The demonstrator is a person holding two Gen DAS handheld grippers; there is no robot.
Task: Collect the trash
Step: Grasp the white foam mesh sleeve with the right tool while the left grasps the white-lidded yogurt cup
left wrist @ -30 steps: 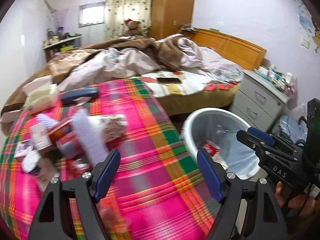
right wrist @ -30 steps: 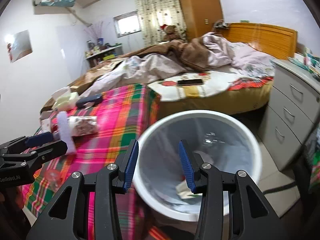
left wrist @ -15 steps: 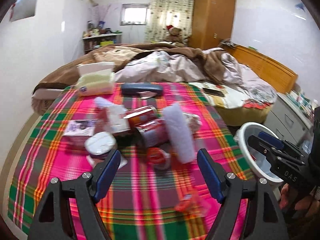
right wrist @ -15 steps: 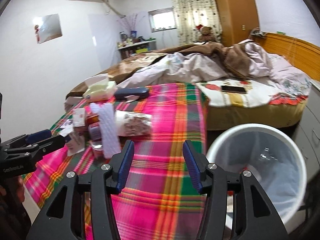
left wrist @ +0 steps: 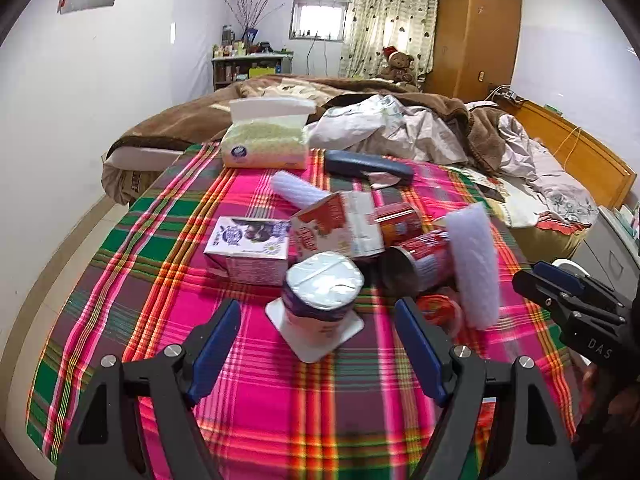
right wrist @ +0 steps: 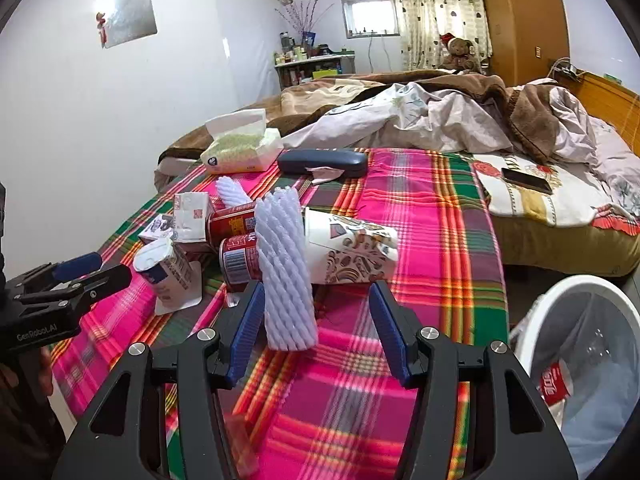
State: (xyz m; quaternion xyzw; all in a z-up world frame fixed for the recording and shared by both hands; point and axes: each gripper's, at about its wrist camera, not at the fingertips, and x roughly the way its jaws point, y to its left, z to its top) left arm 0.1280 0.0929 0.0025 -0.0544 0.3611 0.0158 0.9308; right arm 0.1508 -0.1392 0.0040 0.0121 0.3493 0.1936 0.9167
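**Both grippers back over the trash pile**

Left gripper wide open, empty, yogurt cup ahead between its jaws; right gripper has swung from bin to plaid cloth, jaws just widened, unclamped around foam sleeve; next pickup likely.

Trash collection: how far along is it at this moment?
Barely started. Done: one red wrapper lies in the white bin. In hand: nothing; the left gripper and right gripper are open. Left: cup, cans, cartons, foam sleeve.
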